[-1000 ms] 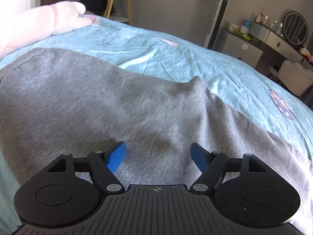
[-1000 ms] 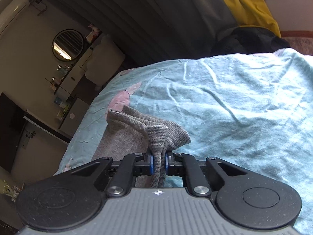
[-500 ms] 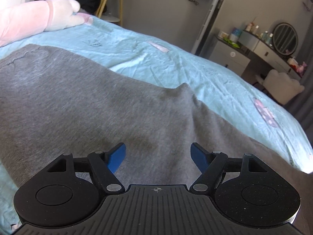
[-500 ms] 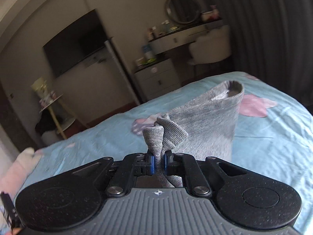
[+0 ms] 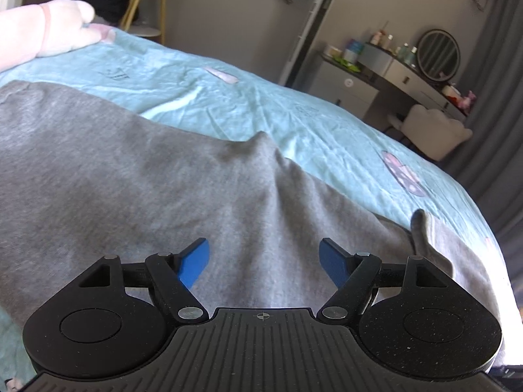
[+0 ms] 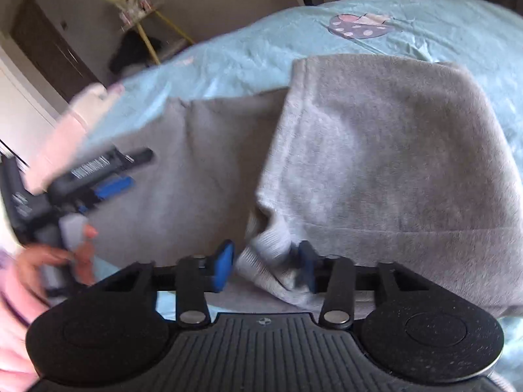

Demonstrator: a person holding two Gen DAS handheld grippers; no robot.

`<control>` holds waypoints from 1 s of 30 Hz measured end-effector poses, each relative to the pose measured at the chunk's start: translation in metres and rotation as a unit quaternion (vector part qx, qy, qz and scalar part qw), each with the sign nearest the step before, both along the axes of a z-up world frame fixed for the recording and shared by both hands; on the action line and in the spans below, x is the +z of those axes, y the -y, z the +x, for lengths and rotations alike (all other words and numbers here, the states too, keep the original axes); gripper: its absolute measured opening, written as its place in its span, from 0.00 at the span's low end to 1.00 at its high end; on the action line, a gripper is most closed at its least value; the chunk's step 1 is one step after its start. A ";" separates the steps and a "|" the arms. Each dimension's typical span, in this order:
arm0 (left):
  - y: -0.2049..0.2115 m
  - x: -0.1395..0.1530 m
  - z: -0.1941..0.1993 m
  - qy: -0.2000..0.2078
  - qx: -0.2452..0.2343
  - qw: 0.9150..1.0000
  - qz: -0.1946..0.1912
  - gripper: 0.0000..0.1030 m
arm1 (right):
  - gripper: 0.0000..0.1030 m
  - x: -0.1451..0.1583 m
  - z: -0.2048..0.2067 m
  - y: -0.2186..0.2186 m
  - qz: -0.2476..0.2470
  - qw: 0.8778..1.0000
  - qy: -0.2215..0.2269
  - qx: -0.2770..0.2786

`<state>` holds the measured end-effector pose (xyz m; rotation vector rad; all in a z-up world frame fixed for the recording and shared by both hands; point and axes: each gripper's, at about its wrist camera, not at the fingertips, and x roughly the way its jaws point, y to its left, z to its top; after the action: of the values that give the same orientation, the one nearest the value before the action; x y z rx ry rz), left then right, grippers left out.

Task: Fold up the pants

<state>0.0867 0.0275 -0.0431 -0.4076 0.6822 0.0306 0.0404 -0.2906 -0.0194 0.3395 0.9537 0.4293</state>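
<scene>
From the left wrist cam we only get the flat spread of the gray pants (image 5: 137, 176) on the teal bedsheet (image 5: 294, 111), running ahead of and under our left gripper (image 5: 264, 263), whose blue fingers (image 5: 195, 263) are spread wide with nothing between them.

The right wrist cam shows what that one can't: a pant leg folded over on top. The ribbed cuff (image 6: 271, 261) sits between the parted fingers of our right gripper (image 6: 263, 266), released. It's blurry, so we can't tell if a finger touches it. The left gripper (image 6: 108, 179) shows off to its left.
</scene>
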 end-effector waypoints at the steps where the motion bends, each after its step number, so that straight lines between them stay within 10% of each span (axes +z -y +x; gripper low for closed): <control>1: 0.001 -0.001 0.001 -0.001 -0.006 1.000 -0.002 0.78 | 0.49 0.002 -0.003 0.006 0.004 1.000 0.007 -0.014; 7: 0.019 -0.002 0.002 -0.005 -0.056 0.998 0.015 0.78 | 0.49 -0.024 0.007 0.028 -0.032 0.994 -0.068 -0.079; 25: 0.069 -0.004 0.005 -0.065 -0.126 0.984 0.112 0.82 | 0.68 0.001 -0.007 0.085 -0.084 0.967 0.056 -0.233; 30: 0.087 0.006 0.012 -0.072 -0.141 0.984 0.086 0.82 | 0.73 -0.012 0.002 0.094 -0.067 0.965 0.033 -0.250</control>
<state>0.0987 -0.0596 -0.0375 -0.1394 0.8682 -0.1503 0.0423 -0.3845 -0.0310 0.4245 0.7909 -0.0858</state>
